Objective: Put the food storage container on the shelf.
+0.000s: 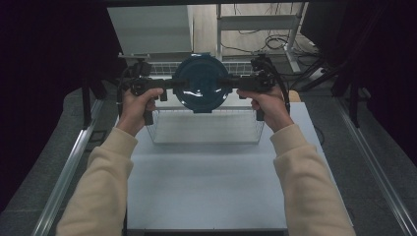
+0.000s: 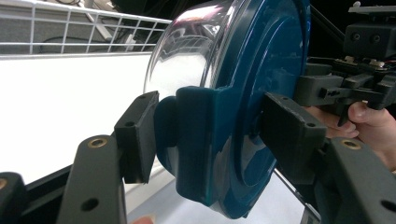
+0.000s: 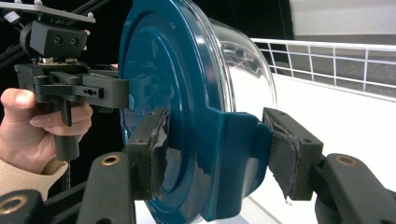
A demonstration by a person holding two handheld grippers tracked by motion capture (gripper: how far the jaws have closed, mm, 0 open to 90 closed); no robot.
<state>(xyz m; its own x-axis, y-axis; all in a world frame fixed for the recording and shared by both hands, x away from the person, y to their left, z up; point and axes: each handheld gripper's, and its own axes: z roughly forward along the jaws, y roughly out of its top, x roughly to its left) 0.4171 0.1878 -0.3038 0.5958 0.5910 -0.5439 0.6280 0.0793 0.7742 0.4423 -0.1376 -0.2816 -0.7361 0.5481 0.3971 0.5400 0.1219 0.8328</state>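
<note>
I am seeing the left gripper point(image 2: 210, 140) clamping one side latch of a teal-lidded clear container point(image 1: 201, 82), and the right gripper point(image 3: 215, 149) clamping the opposite latch. The container is hanging at upper centre of the high view, above a wire basket point(image 1: 206, 129); its contents are unreadable through glare.
</note>
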